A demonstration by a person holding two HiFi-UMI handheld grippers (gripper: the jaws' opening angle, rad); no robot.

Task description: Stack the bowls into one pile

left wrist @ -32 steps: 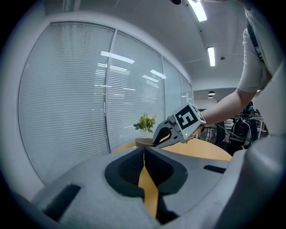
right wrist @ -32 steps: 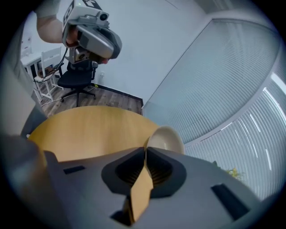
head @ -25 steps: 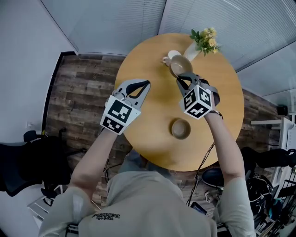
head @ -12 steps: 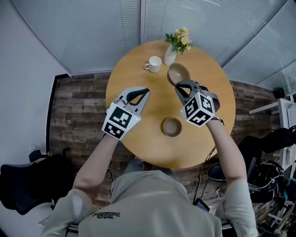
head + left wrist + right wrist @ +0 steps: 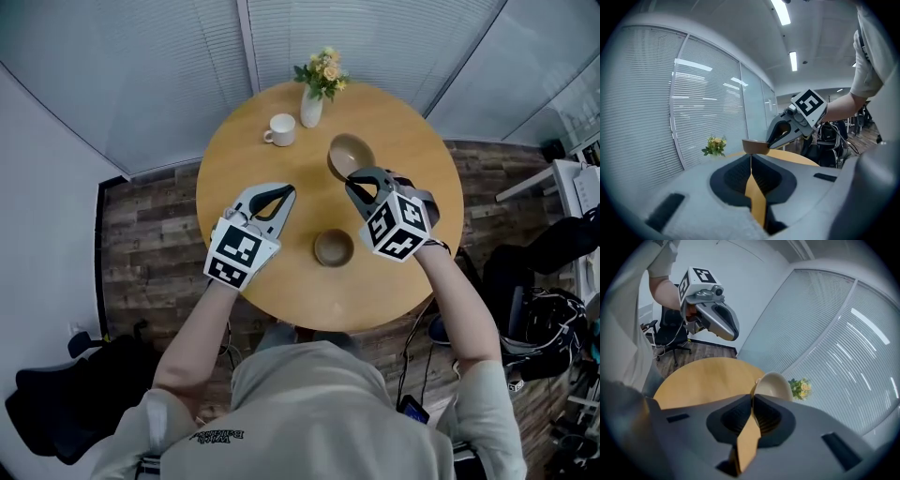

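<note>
A tan bowl [image 5: 350, 155] hangs tilted above the round wooden table [image 5: 403, 272], my right gripper [image 5: 353, 184] shut on its near rim. The right gripper view shows its pale inside [image 5: 774, 386] just past the closed jaws. A second brown bowl [image 5: 334, 247] sits upright on the table between the two grippers, nearer me. My left gripper [image 5: 289, 190] hovers to the left of that bowl, shut with nothing in it. In the left gripper view the held bowl [image 5: 754, 146] shows edge-on at the right gripper's tips [image 5: 769, 142].
A white mug [image 5: 280, 129] and a white vase of yellow flowers [image 5: 314, 89] stand at the table's far side. Window blinds run behind the table. Wood floor, office chairs and cables surround it.
The right gripper has carried the tan bowl away from the mug, toward the table's middle. The head view has shifted, so everything sits further left in frame. The left gripper stays shut.
</note>
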